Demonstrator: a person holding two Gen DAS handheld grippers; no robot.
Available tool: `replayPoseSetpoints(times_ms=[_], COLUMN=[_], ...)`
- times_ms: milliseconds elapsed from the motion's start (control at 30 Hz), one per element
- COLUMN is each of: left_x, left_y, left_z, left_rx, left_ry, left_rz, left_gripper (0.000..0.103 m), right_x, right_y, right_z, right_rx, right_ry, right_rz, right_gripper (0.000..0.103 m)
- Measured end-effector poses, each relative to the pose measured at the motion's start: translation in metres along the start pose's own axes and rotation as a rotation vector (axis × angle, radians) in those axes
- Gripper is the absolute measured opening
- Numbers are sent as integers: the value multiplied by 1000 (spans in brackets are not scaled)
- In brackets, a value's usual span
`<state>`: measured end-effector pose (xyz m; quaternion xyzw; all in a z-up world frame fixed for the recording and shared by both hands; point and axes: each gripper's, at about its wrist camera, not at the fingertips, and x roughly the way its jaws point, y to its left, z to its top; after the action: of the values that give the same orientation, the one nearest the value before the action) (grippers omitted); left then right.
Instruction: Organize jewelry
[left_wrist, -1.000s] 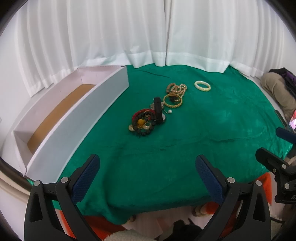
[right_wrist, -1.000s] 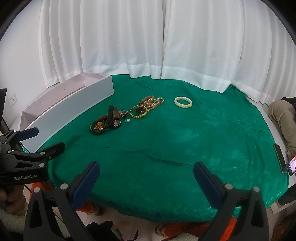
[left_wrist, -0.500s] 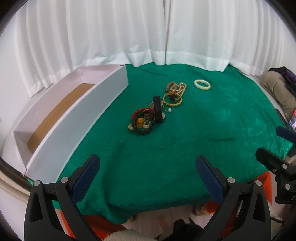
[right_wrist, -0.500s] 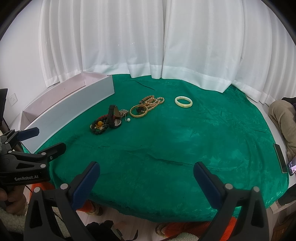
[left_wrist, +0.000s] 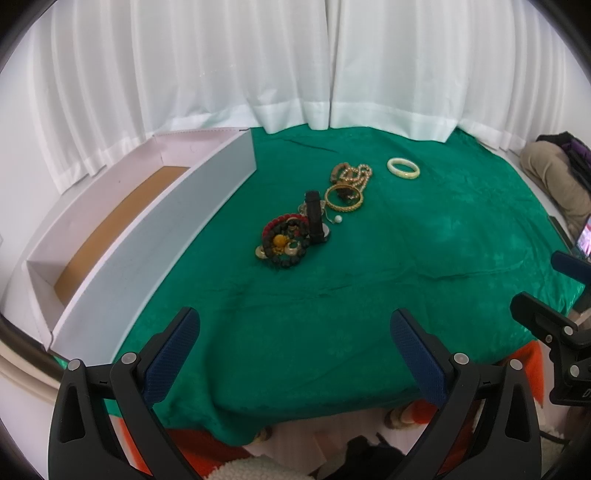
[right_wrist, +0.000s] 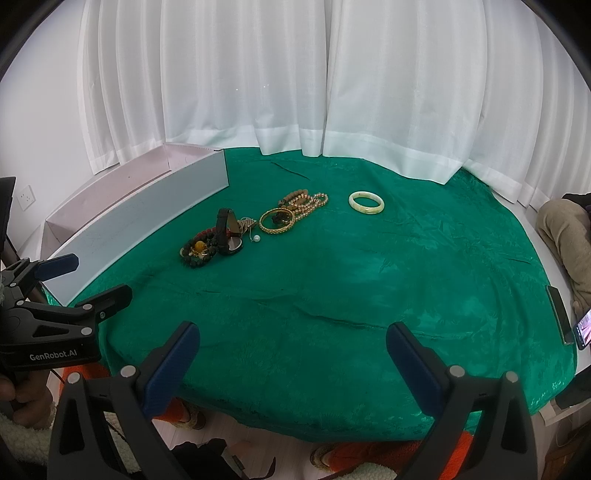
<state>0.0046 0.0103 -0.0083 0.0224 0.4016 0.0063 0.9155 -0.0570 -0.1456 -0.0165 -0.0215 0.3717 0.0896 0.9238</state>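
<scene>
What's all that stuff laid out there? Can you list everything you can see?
tablecloth: one, green, covering the table
box: one, white with a brown floor, open, along the cloth's left edge
pale bangle: one, cream-green, lying alone, far right of the jewelry
gold bangle: one, gold, mid-cloth, beside the bead strands
bead strands: a heap, tan and gold, just behind the gold bangle
dark bead bracelets: a pile, black, red and amber, nearest the box
black band: one, standing upright by the pile
pearl: one, white, loose between pile and gold bangle
curtains: white, behind the table
phone: one, dark, off the cloth's right edge
left tongs: open, empty, near edge
right tongs: open, empty, near edge
</scene>
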Motion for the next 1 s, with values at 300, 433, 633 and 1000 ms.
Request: replayPoseSetpoints(times_ms=[300,433,633,1000], left_x=[3,8,39,122], left_y=[0,10,52,49], left_z=[-2,-4,1,26], left_rx=[0,-26,-118,50], left_ry=[6,18,68,132], left_rz=[-7,-27,-100,-136], left_gripper=[103,103,103,102], right_x=[0,1,8,7], right_y=[0,0,-1,-11], right_z=[0,0,-7,-10], right_rx=[0,2,7,32], right_ry=[0,-4,8,19], right_rz=[-1,-1,8,10], right_gripper=[103,103,103,103])
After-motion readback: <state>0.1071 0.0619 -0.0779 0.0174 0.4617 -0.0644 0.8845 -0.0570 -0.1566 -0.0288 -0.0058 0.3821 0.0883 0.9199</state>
